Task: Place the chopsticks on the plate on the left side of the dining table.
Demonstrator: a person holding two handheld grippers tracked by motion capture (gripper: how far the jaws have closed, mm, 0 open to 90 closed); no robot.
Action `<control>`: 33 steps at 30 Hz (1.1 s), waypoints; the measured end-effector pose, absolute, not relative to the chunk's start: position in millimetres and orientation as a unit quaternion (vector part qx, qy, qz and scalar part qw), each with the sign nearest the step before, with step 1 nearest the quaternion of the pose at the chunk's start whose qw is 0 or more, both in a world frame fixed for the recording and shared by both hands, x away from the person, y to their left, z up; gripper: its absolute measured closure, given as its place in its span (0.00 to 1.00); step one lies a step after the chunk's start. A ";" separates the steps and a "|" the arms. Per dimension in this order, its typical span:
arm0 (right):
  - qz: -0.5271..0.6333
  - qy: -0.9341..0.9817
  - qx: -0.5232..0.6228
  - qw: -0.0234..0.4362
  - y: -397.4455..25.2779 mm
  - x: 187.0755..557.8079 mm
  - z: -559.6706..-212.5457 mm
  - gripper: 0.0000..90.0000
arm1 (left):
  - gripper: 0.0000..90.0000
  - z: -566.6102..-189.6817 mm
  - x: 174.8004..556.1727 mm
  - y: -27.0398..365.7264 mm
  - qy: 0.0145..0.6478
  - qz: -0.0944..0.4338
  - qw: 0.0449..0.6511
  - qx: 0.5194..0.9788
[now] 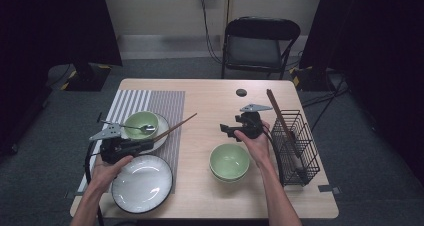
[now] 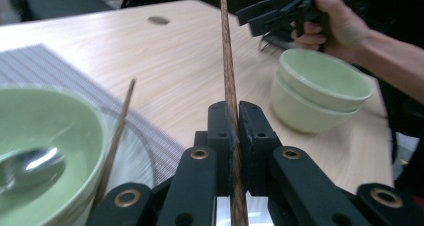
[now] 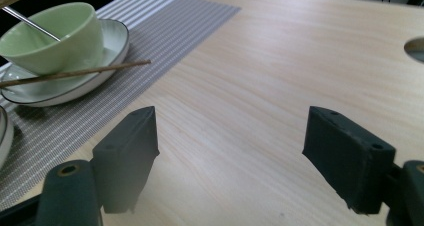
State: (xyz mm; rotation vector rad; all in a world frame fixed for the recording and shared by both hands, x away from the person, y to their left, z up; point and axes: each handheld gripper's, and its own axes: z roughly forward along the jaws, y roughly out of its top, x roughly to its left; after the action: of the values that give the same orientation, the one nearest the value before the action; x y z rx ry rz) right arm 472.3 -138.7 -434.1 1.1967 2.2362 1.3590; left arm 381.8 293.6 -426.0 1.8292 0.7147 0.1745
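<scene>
My left gripper (image 1: 146, 145) (image 2: 234, 112) is shut on a brown chopstick (image 1: 177, 125) (image 2: 227, 61) that points up and to the right over the table. A second chopstick (image 2: 119, 131) (image 3: 75, 73) lies across the rim of the small plate (image 1: 161, 136). On that plate stands a green bowl (image 1: 140, 123) (image 3: 50, 36) with a metal spoon (image 1: 145, 128) (image 2: 30, 166) in it. My right gripper (image 1: 227, 130) (image 3: 230, 146) hovers open over bare wood, just behind two stacked green bowls (image 1: 229, 162) (image 2: 320, 88).
A striped placemat (image 1: 165, 103) covers the left side, with a large white plate (image 1: 142, 183) at its front. A black wire rack (image 1: 295, 141) at the right edge holds a long brown stick (image 1: 277, 113). A dark round hole (image 1: 241, 92) sits near the far edge.
</scene>
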 end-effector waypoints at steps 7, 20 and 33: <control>0.440 0.777 0.428 0.140 -143.8 478.1 -451.5 0.23 | 0.94 -440.1 384.6 305.8 0.319 0.072 0.535 0.779; 0.389 0.798 0.436 0.148 -145.7 483.1 -476.0 0.22 | 0.94 -462.1 395.8 308.1 0.341 0.076 0.489 0.800; 0.353 0.810 0.433 0.176 -151.1 473.7 -497.8 0.22 | 0.94 -470.6 394.7 315.1 0.350 0.081 0.473 0.804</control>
State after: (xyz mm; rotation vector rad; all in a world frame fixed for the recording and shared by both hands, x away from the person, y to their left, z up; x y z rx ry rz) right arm 473.7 -151.1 -497.8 1.2266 2.2944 0.9993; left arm 394.7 315.1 -470.6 1.9674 0.8570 0.1989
